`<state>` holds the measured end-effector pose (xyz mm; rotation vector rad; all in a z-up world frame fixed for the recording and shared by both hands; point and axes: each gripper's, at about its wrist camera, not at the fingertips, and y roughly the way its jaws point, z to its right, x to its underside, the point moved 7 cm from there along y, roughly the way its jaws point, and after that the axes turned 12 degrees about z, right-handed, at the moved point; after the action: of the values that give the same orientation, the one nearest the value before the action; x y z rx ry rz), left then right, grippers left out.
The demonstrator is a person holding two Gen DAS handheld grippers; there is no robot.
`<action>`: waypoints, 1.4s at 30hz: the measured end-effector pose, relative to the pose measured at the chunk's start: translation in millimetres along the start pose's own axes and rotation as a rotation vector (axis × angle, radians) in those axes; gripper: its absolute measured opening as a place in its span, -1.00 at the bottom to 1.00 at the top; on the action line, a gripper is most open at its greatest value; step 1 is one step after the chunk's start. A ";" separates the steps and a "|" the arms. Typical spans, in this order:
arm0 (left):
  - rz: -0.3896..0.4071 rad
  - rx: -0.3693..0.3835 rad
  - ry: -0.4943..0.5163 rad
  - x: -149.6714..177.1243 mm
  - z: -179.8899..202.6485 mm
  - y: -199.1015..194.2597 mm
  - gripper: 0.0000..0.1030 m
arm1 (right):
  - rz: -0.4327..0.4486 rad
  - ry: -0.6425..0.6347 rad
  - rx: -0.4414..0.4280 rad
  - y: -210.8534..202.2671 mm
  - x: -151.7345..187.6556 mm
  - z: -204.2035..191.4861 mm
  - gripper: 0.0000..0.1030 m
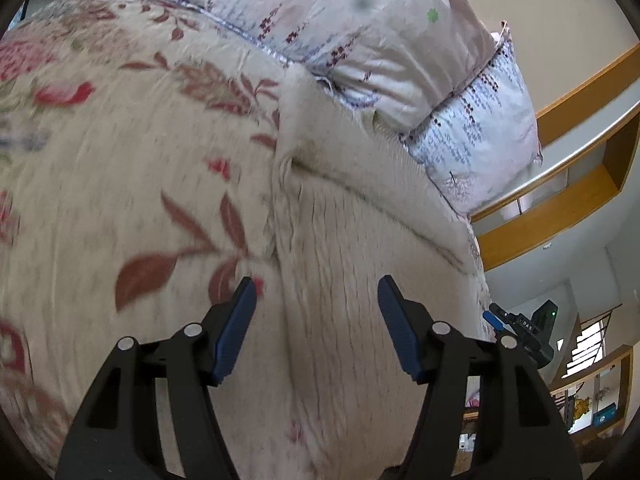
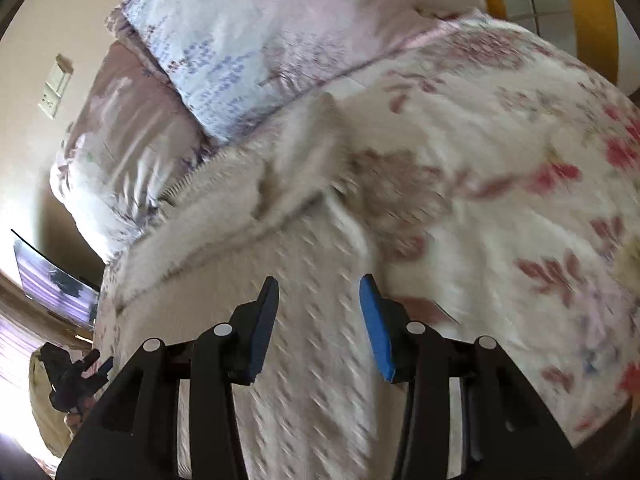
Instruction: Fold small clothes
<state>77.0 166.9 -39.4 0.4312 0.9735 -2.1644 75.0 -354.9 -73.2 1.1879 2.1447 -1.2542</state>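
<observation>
Bed (image 1: 100, 168) carries everything: cream cover with red and brown leaf-and-flower print, lightly wrinkled. Cream knit garment (image 1: 352, 240) lies flat on cover, ribbed edge toward head end (both views blurred). Pillow (image 1: 360, 40), pale pink with purple sprig print, lies at head end, touching garment's far edge. Second pillow (image 2: 120, 132), mauve, beside first.

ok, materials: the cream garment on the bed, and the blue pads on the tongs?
Cream garment: looks like a knit, matte and slightly fuzzy, with ribbed lines running down it and a ribbed hem; the fibre cannot be told. Blue pads: probably rubber or soft plastic, matte, with a fine ridged face, set on black hard-plastic arms.
</observation>
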 end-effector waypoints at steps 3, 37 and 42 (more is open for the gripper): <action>-0.005 0.010 0.006 10.7 3.2 -6.2 0.12 | -0.047 0.021 -0.021 -5.4 16.1 9.5 -0.15; -0.071 0.150 0.176 59.7 50.1 -36.3 -0.88 | 0.036 -0.169 -0.328 -79.2 60.8 -42.4 -0.84; 0.037 0.092 0.167 14.8 50.5 -33.6 -0.88 | 0.170 -0.198 -0.282 -80.3 31.1 -47.9 -0.85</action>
<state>41.9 137.5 3.1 0.6786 0.9501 -2.1728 -4.4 -319.0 -27.2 1.0535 1.9525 -0.9192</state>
